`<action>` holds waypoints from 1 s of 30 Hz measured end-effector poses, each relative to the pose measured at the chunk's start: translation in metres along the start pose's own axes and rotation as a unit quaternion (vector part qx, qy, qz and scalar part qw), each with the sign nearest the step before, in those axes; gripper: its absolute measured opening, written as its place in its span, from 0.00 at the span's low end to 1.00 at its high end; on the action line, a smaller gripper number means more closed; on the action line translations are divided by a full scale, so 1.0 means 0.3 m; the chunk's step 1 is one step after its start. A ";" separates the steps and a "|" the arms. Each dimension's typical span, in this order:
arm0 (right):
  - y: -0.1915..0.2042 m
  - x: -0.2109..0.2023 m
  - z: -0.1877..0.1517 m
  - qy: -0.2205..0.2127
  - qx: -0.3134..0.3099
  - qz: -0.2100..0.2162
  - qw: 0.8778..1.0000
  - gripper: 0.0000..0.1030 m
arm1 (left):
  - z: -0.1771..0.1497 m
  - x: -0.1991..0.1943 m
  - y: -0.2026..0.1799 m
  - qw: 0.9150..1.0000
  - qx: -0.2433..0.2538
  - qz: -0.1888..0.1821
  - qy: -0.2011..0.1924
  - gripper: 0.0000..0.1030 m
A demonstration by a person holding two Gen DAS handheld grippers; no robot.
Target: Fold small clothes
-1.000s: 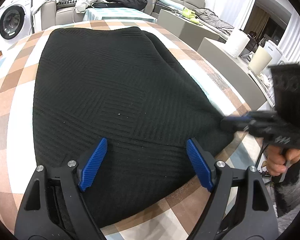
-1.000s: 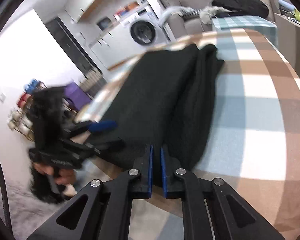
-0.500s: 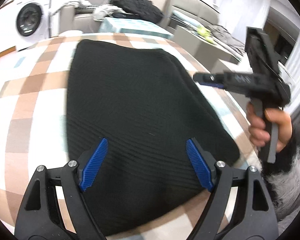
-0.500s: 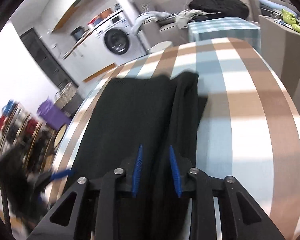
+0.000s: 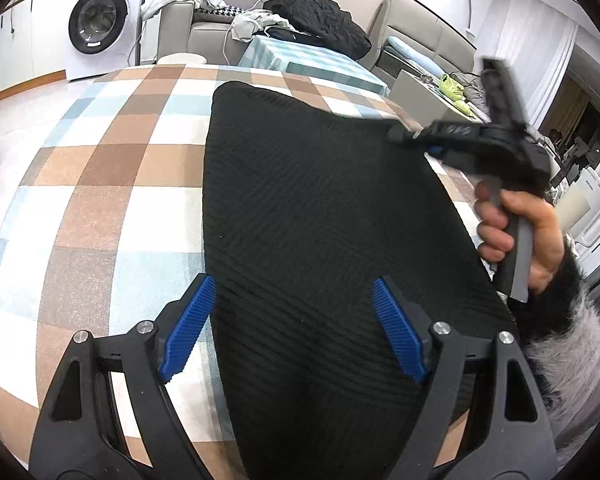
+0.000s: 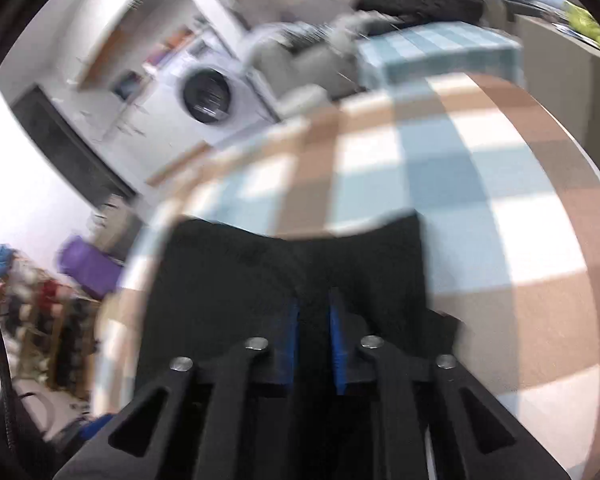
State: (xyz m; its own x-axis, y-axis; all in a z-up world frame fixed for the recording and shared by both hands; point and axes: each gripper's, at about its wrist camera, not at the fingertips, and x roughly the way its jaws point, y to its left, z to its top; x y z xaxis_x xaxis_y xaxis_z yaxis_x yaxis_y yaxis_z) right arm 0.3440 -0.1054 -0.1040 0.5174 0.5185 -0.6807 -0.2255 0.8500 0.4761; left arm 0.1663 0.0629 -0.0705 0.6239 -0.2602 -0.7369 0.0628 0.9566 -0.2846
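A black ribbed knit garment (image 5: pixel 320 220) lies flat along the checked tablecloth (image 5: pixel 100 168). My left gripper (image 5: pixel 292 320) hovers open over its near end, its left pad at the cloth's left edge, with nothing pinched. A hand (image 5: pixel 512 224) holds my right gripper (image 5: pixel 404 135) at the garment's far right edge. In the blurred right wrist view the right gripper (image 6: pixel 314 312) has its jaws closing, only a narrow gap left, with black garment (image 6: pixel 228 280) fabric between the blue pads.
Beyond the table stand a washing machine (image 5: pixel 96 24), a grey sofa with a pile of dark clothes (image 5: pixel 316 12) and a small table with a checked cover (image 5: pixel 300 60). A grey cabinet (image 5: pixel 420 92) is at the right. The table's rounded edge (image 6: pixel 560 152) curves close by.
The right gripper let go of the garment's near right corner, travelled up along its right edge and closed on the cloth farther up. My left gripper shifted left, staying open.
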 end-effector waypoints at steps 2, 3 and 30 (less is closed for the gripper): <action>0.033 -0.010 0.009 -0.016 -0.033 -0.038 0.999 0.11 | 0.002 0.003 0.004 1.000 -0.003 0.001 0.000 0.77; 0.026 0.006 0.010 -0.002 -0.032 -0.055 0.998 0.11 | 0.003 0.006 0.005 1.000 -0.004 0.001 0.000 0.77; -0.041 -0.382 -0.441 0.052 0.023 0.012 0.998 0.60 | -0.140 -0.049 0.059 0.999 -0.029 0.002 0.032 0.76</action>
State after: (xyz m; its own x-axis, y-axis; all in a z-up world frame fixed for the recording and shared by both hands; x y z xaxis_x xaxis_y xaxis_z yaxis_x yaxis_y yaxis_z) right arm 0.1784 -0.1628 -0.1054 0.4234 0.5468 -0.7223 -0.1974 0.8338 0.5155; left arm 0.1255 0.0782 -0.0904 0.5736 -0.2651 -0.7751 0.0135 0.9491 -0.3147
